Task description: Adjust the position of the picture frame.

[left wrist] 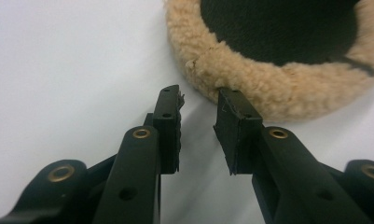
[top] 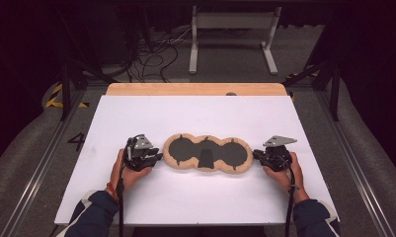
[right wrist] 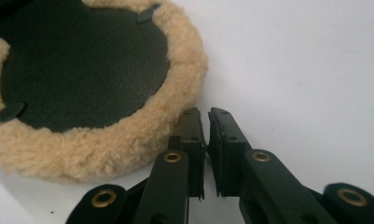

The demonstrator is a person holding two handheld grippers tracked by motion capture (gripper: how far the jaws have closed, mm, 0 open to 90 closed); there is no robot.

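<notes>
Fleece is lying flat at the middle of the white tabletop [top: 136, 197]: a three-lobed pad [top: 207, 152] with a tan woolly rim and dark panels facing up, and a tool is sitting at each of its ends. The left tool [top: 156, 159] is resting just beside the pad's left lobe; in the left gripper view [left wrist: 198, 109] its jaws are standing apart with bare white surface between them, one tip brushing the woolly edge [left wrist: 250, 88], so it is released and grasping nothing. The right tool [top: 257, 154] is sitting at the right lobe; in the right gripper view [right wrist: 207, 116] its jaws are nearly clenched, with a thin slit between the pads and no fleece caught in it, and the rim [right wrist: 128, 140] is lying just to one side of them. Judging by this, the pad is already spread out and centred, and no grip is on it at present; whatever comes next, be it lifting, folding or turning it over, is still waiting on both tools taking hold of the rim. Nothing is standing in the way on the tabletop, which is carrying no other object. A wooden strip [top: 195, 89] is running along its far edge; beyond it, a white metal frame [top: 232, 34] and loose cables [top: 156, 59] are lying on the floor, well apart from the work.
</notes>
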